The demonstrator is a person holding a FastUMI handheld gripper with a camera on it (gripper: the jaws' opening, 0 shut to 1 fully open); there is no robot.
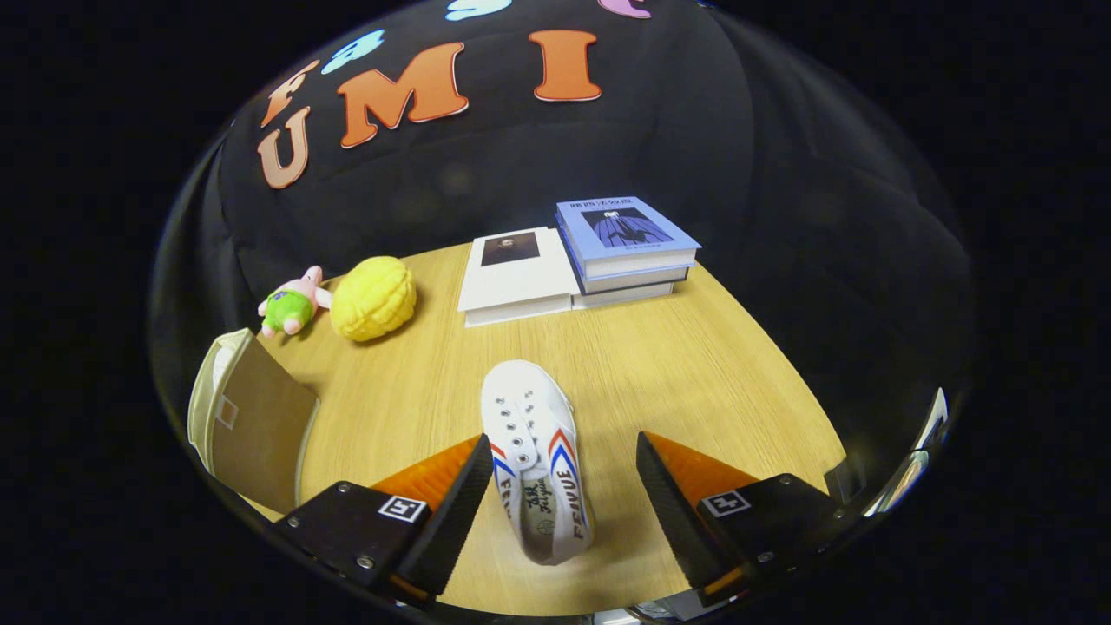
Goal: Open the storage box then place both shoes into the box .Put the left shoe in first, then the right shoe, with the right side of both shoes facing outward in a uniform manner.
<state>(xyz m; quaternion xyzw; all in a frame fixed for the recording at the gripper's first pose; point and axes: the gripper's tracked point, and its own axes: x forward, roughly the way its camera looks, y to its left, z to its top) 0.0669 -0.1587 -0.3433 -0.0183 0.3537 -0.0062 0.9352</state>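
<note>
One "FEIYUE" shoe between parted gripper jaws.

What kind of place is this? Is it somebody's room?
Probably a staged booth, not a real room: a light wooden table against black cloth, holding a white canvas shoe between the open gripper fingers, stacked books and a yellow plush toy.

gripper | fingers spread wide apart | hovering, apparently pressing on nothing

"FEIYUE" on white shoe side and tongue.
</note>
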